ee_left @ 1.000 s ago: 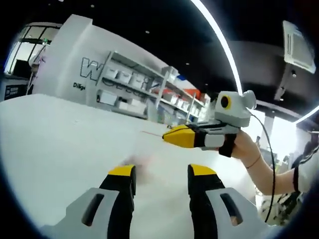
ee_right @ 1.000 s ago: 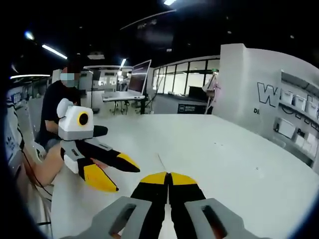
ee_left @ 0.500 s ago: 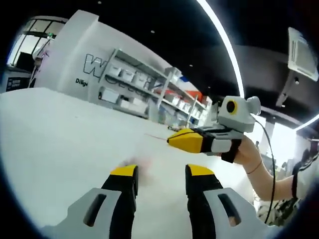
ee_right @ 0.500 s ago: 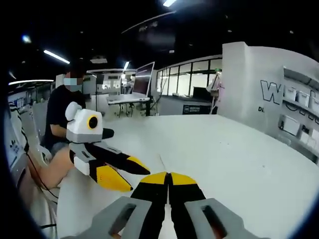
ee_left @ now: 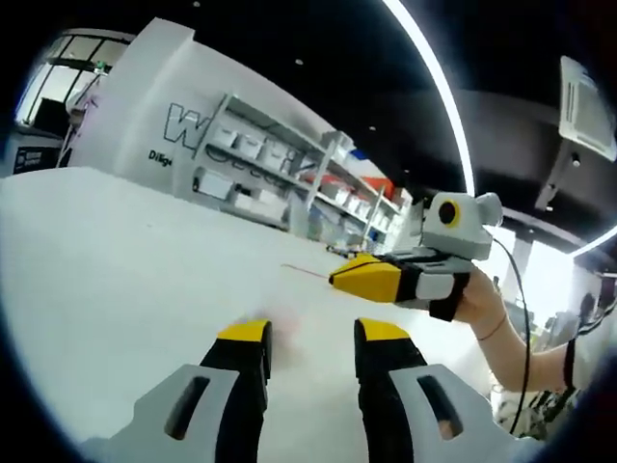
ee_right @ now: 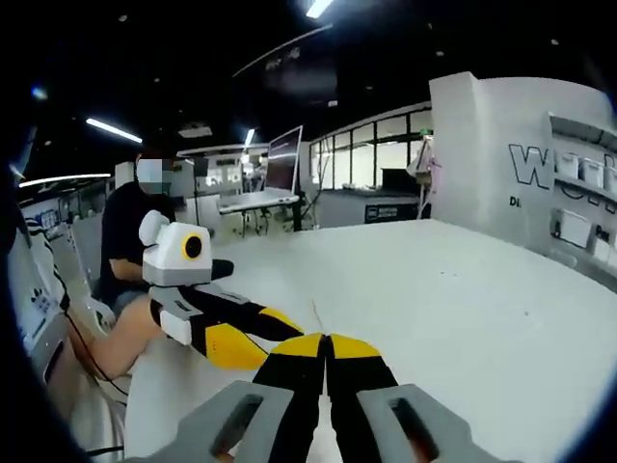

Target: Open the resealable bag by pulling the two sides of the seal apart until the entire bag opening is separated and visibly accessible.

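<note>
drawn closer together than a second ago: in the right gripper view, left gripper (ee_right: 270, 340) now just beside the right gripper (ee_right: 326, 343), almost touching its yellow tips, where before sat well off to the side.

in the left gripper view, left gripper (ee_left: 310, 333) rising from the bottom with jaws clearly parted and nothing between them, only white table (ee_left: 116, 260) beyond. right gripper (ee_left: 337, 279) reaching in from the right, held by a hand (ee_left: 479, 301), jaws pressed tight together.

pinched at that closed tip: resealable bag (ee_left: 307, 273), seen as just a thin, near-transparent sliver pointing away from the tip, above the table. same sliver (ee_right: 314, 316) in the right gripper view, standing up from the closed yellow tips. too thin and clear to tell whether the seal is apart. faint pinkish smudge beside the left jaw, too blurred to name.

in the background, wall shelving (ee_left: 280, 178) with large lettering, a seated person in a dark top (ee_right: 125, 236), and a monitor (ee_right: 286, 159) on a far desk.
</note>
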The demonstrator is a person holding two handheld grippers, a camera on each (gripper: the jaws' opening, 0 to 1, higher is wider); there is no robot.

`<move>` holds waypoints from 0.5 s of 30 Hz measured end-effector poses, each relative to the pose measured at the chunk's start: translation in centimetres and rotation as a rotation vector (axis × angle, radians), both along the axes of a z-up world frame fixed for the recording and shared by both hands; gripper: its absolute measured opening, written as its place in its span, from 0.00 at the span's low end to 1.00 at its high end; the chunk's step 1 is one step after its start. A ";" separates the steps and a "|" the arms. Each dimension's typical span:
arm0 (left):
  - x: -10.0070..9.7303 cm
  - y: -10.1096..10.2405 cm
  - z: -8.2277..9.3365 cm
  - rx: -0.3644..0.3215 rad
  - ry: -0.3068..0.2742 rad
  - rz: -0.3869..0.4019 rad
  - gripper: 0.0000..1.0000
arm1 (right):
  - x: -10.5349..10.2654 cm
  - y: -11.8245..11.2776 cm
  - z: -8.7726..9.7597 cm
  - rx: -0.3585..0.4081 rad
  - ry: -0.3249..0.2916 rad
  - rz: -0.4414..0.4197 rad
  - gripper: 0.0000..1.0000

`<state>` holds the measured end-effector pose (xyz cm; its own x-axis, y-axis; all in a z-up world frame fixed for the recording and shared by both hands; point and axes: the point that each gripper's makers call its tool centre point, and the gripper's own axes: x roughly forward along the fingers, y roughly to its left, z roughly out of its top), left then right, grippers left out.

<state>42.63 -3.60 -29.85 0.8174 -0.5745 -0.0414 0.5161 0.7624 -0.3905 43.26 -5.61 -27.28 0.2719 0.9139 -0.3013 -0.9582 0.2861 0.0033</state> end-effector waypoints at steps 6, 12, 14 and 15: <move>0.1 0.0 -0.1 -0.002 0.008 0.004 0.34 | -0.3 -0.1 0.0 -0.002 0.002 0.014 0.00; 0.1 -0.1 -0.2 -0.012 0.014 0.002 0.32 | -0.8 0.1 -0.2 0.014 0.051 0.038 0.00; 0.0 -0.2 -0.1 -0.015 0.014 0.000 0.32 | -0.9 0.2 -0.2 0.020 0.063 0.045 0.00; 0.0 -0.2 -0.1 -0.015 0.014 0.000 0.32 | -0.9 0.2 -0.3 0.020 0.064 0.047 0.00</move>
<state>42.66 -3.78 -29.95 0.8169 -0.5751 -0.0441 0.5105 0.7566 -0.4086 42.34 -5.45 -27.53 0.2092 0.9314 -0.2978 -0.9683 0.2399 0.0702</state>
